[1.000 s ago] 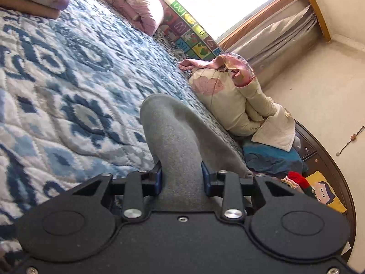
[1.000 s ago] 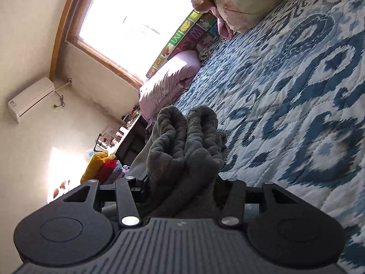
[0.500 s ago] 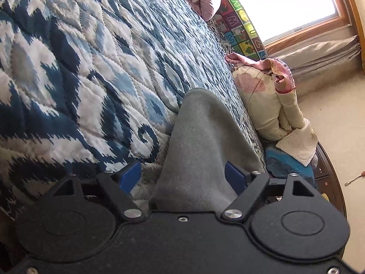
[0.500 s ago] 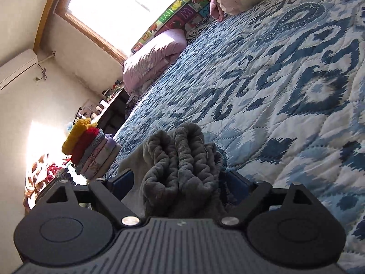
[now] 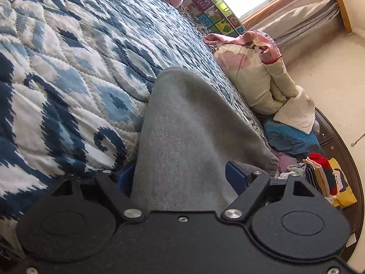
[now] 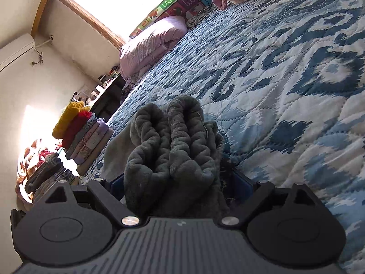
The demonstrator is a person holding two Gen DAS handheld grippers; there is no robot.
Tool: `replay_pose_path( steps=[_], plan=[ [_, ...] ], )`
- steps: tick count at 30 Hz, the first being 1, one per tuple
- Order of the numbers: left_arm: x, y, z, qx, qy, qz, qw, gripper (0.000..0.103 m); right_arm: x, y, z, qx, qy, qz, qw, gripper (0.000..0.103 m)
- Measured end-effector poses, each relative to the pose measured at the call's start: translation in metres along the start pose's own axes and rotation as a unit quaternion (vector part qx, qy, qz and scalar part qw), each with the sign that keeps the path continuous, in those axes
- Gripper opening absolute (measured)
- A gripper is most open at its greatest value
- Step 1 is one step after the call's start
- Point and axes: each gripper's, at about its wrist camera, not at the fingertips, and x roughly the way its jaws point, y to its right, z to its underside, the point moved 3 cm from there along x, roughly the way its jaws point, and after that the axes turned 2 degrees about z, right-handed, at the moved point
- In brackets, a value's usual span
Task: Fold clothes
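A grey garment [image 5: 189,125] lies on the blue-and-white quilt [image 5: 68,68], smooth and rounded at its far end. My left gripper [image 5: 180,175] is open, its blue pads [image 5: 235,175] spread wide on either side of the cloth. In the right wrist view the same grey garment [image 6: 173,141] is bunched into thick ribbed folds on the quilt [image 6: 285,80]. My right gripper [image 6: 179,182] is open too, and the bunched cloth rests loose between its spread fingers. Each gripper's body hides the near end of the cloth.
A stack of folded clothes [image 6: 84,134] stands at the bed's left edge. A pink duvet [image 6: 150,45] lies by the window. A cream bundle [image 5: 255,80] and loose clothes [image 5: 292,137] sit at the right edge, above a dark wooden cabinet [image 5: 337,141].
Both grippers were shut on the grey garment a second ago; both have opened and let it go. The cloth now rests on the quilt, and both cameras sit lower.
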Motion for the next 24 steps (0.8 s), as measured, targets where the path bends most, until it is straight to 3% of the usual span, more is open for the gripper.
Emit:
replay_pose_path(
  steps=[7,14,17,19,24],
  plan=[
    [0.013,0.016,-0.005,0.055,-0.048,-0.043,0.9964,0.082,0.004,-0.002,0.000,-0.020,0.002,0.007,1.000,0.090],
    [0.019,0.023,-0.005,0.079,-0.057,-0.059,0.9935,0.083,0.005,-0.004,0.001,-0.025,0.005,0.019,0.999,0.087],
    [0.021,0.025,-0.005,0.087,-0.060,-0.065,0.9922,0.074,0.004,-0.005,0.000,-0.026,-0.002,0.028,0.999,0.080],
    [0.020,0.024,-0.006,0.084,-0.059,-0.062,0.9927,0.068,0.004,-0.007,0.001,-0.027,-0.012,0.027,0.999,0.063],
    [0.012,0.019,-0.011,0.067,-0.056,-0.042,0.9952,0.052,0.002,-0.017,0.001,-0.038,-0.012,0.040,0.998,0.060]
  ],
)
